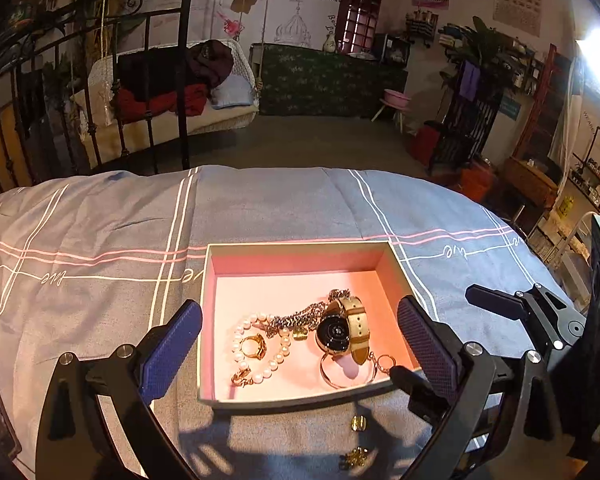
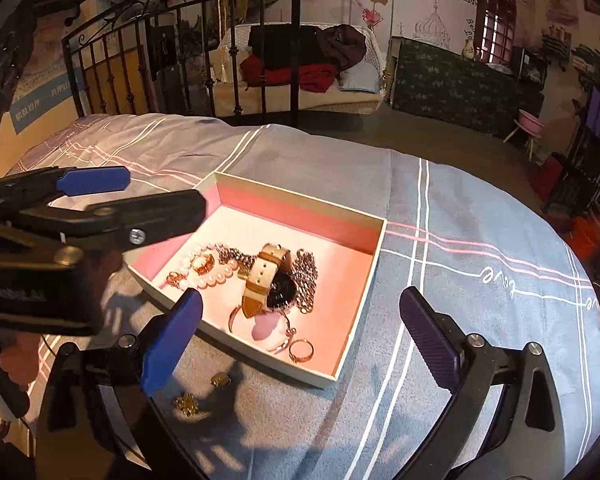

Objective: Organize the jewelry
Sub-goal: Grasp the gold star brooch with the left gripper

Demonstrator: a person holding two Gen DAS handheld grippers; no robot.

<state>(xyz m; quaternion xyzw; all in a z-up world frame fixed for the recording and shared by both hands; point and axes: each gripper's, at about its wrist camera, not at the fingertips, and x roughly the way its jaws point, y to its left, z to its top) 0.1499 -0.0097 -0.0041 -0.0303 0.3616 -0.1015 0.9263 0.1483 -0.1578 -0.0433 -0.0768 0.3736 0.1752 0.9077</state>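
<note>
An open box (image 1: 300, 249) with a pink lining lies on the bed; it also shows in the right wrist view (image 2: 374, 256). Inside lie a watch (image 1: 342, 330) with a tan strap, a pearl bracelet (image 1: 260, 348), a silver chain (image 1: 296, 318), gold rings and a bangle (image 1: 342, 378). Two small gold pieces (image 1: 358, 423) (image 1: 354, 457) lie on the blanket in front of the box, also in the right wrist view (image 2: 220, 379) (image 2: 188, 404). My left gripper (image 1: 300, 344) is open, hovering over the box's near side. My right gripper (image 2: 300, 336) is open and empty above the box's near corner.
The bed has a grey-blue blanket (image 1: 100, 232) with white and pink stripes. A black metal bed frame (image 1: 152, 80) stands at the far end. Beyond it are a hanging wicker seat (image 1: 172, 92) with clothes and cluttered shelves (image 1: 540, 128) to the right.
</note>
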